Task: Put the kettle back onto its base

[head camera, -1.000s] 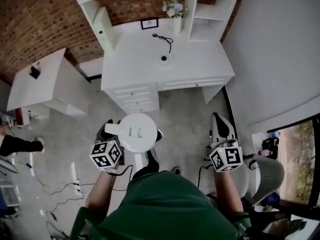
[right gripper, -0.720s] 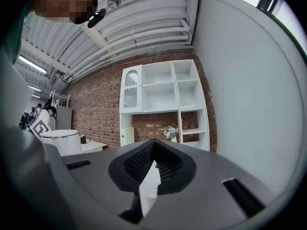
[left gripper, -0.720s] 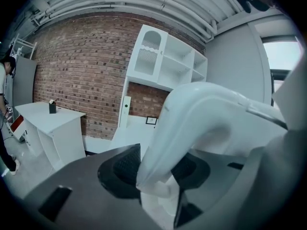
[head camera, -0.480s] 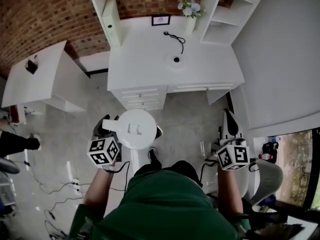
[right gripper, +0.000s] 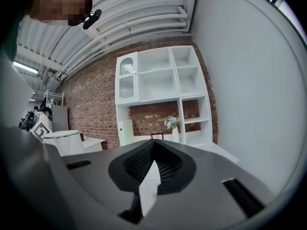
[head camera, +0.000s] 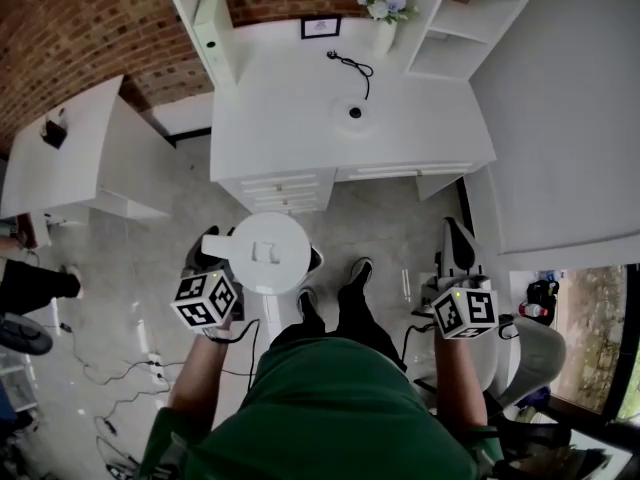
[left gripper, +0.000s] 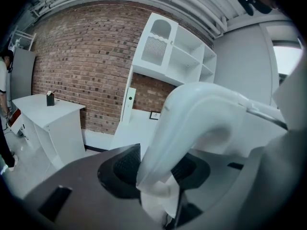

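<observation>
- Two grippers in play, but only one is working: the left gripper (head camera: 222, 258) is pinching the handle of the white kettle (head camera: 268, 253). Its own view shows the pads (left gripper: 122, 164) clamped either side of that curved handle (left gripper: 201, 114).
- Right gripper (head camera: 453, 233) has its jaws pressed together on nothing. It just hangs out on the right, well apart from the kettle.
- Kettle is up in the air over the floor (head camera: 385, 218), close in front of the person, lid up and looking roughly level.
- Its base (head camera: 355, 113) is the little round disc on the far white desk (head camera: 290, 118), a bit right of where the kettle is now. The cord (head camera: 352, 65) runs off toward the far edge, near a vase of flowers (head camera: 383, 3).
- So I'd call this the carry step: picked up, not at the desk yet.
- Next move, I reckon: bring it far and slightly right until it's over the disc, keep it upright, line the bottom up with the centre, then lower straight down before letting go.
- Main risk is landing off-centre so it sits crooked on the base.
</observation>
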{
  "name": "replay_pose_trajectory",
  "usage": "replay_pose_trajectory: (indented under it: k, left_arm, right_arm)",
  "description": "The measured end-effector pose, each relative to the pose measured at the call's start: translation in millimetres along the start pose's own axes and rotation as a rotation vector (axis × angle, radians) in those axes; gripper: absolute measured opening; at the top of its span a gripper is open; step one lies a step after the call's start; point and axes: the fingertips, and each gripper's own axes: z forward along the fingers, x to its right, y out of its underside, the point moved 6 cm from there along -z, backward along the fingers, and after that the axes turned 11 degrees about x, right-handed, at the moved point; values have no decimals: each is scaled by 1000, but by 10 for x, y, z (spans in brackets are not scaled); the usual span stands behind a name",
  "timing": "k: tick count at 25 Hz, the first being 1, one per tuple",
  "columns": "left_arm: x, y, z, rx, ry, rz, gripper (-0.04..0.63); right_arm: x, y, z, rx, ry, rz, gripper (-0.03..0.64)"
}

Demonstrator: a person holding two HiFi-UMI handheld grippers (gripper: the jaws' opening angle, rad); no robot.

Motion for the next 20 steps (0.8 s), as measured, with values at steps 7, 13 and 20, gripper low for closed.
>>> replay_pose_trajectory:
  k: [7, 13, 20]
  left_arm:
    - [177, -209, 311, 30, -35, -36, 181]
    - [474, -396, 708, 76, -93, -51, 181]
    - [786, -556, 1227, 104, -142, -73, 181]
  right_arm:
    - [282, 2, 562, 11, -57, 25, 12]
    - [739, -106, 1099, 30, -122, 26, 14]
    - [1238, -202, 1608, 46, -177, 29, 13]
